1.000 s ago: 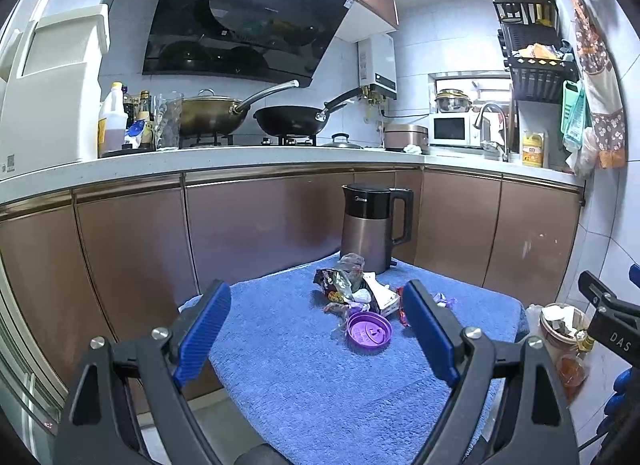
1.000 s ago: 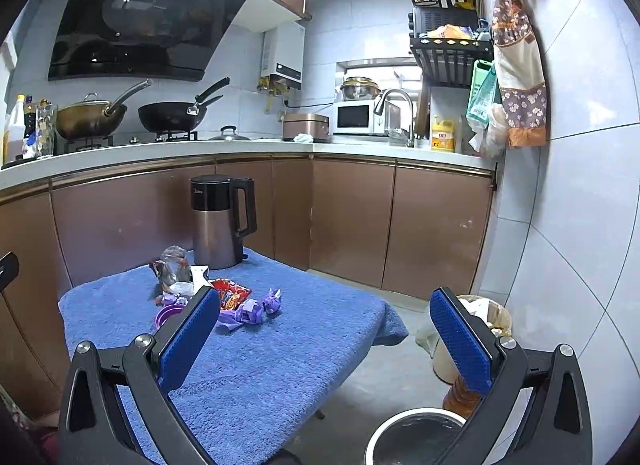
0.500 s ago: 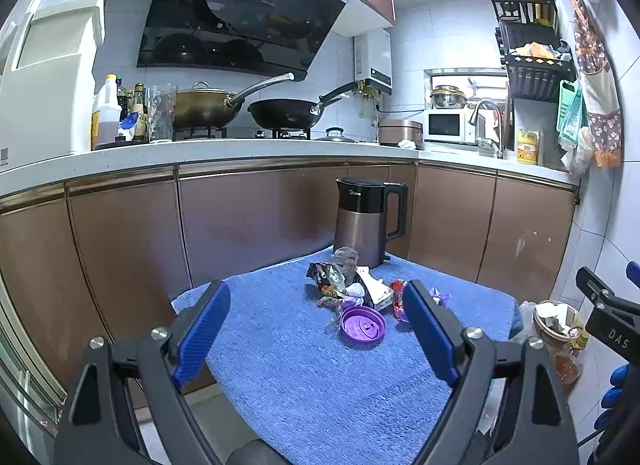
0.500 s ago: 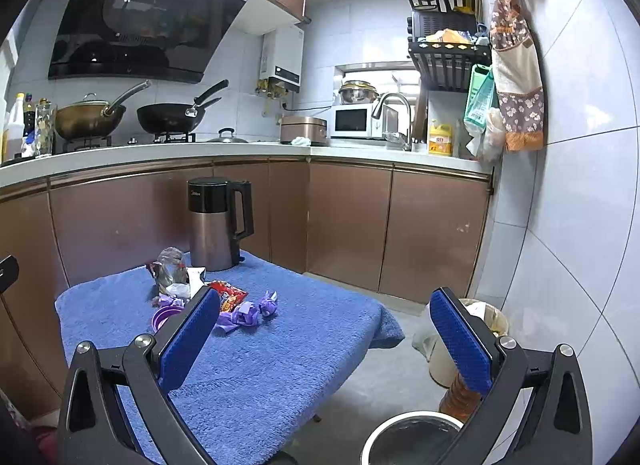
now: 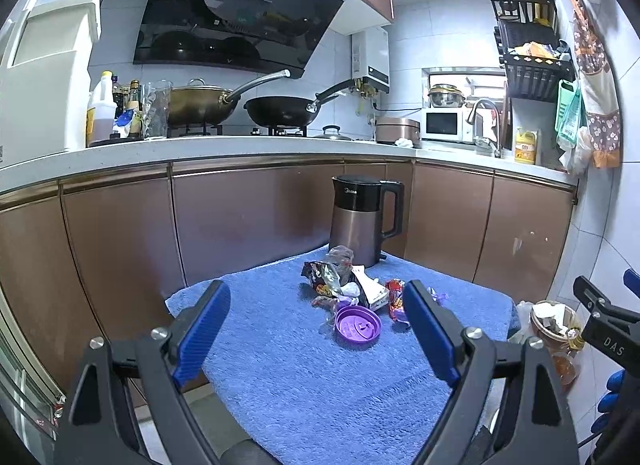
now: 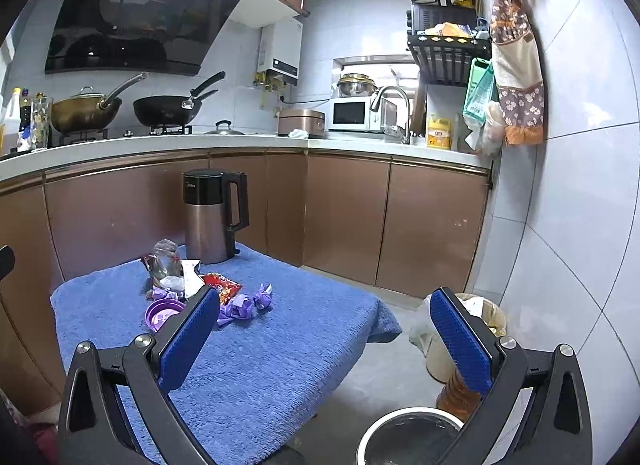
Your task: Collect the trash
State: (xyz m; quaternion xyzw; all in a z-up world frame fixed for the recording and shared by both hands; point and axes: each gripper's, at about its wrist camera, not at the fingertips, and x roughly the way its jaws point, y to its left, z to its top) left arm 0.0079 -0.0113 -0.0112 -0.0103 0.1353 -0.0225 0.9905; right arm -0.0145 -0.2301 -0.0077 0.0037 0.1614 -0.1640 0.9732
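A heap of trash lies on a blue towel-covered table [image 5: 304, 381]: dark snack wrappers [image 5: 332, 279], a purple lid [image 5: 357, 327], a red wrapper [image 6: 221, 288] and purple candy wrappers [image 6: 250, 303]. My left gripper [image 5: 316, 329] is open and empty, held short of the heap. My right gripper [image 6: 324, 339] is open and empty over the table's right edge. A round metal bin [image 6: 412, 437] stands on the floor below the right gripper.
A brown kettle [image 5: 362, 221] stands on the table behind the trash. A lined wastebasket [image 6: 476, 329] and an amber bottle [image 6: 458, 391] stand on the floor at the right. Brown cabinets [image 5: 240, 221] and a counter ring the table.
Both grippers have lifted a little and stay open. The trash has not moved.
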